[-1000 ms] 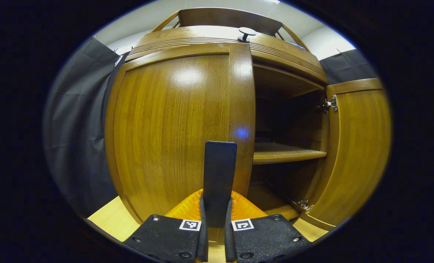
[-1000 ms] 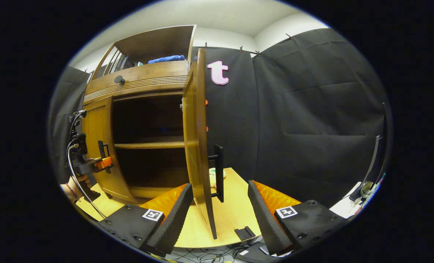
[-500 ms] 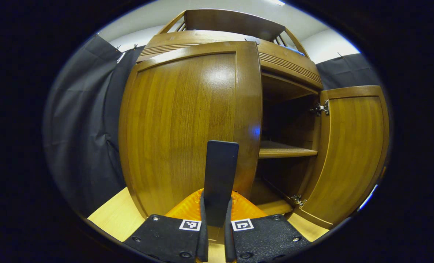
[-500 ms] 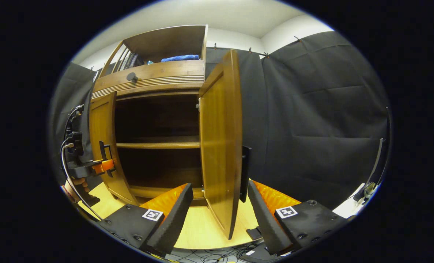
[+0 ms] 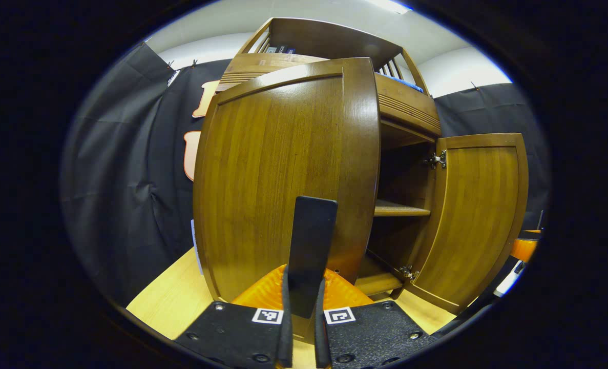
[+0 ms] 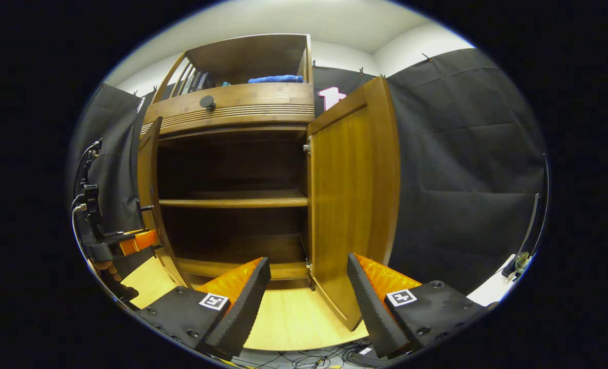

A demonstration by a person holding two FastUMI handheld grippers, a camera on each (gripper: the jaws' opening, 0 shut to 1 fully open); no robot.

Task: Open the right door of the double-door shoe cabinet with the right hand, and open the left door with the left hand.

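The wooden shoe cabinet (image 6: pixel 232 115) stands with both doors swung out. In the left gripper view, my left gripper (image 5: pixel 301 287) is shut on the dark vertical handle (image 5: pixel 311 230) of the left door (image 5: pixel 278 174), whose front faces the camera. The right door (image 5: pixel 478 215) hangs wide open beyond it. In the right gripper view, my right gripper (image 6: pixel 309 261) is open and holds nothing. The right door (image 6: pixel 352 195) shows its inner face just past the fingers. At the far left, the left door (image 6: pixel 147 189) is edge-on, with the left gripper (image 6: pixel 140 238) at it.
Inside the cabinet are a middle shelf (image 6: pixel 232 200) and a dark bottom compartment. Above the doors sit a drawer with a round knob (image 6: pixel 207 102) and a blue cloth (image 6: pixel 275 79) on the top shelf. Pale wooden floor (image 6: pixel 293 318) lies in front, and cables (image 6: pixel 309 359) trail at its near edge.
The left door has swung further outward with my left gripper shut on its handle. The right door has swung from edge-on between my open right fingers to wide open, hiding its handle.
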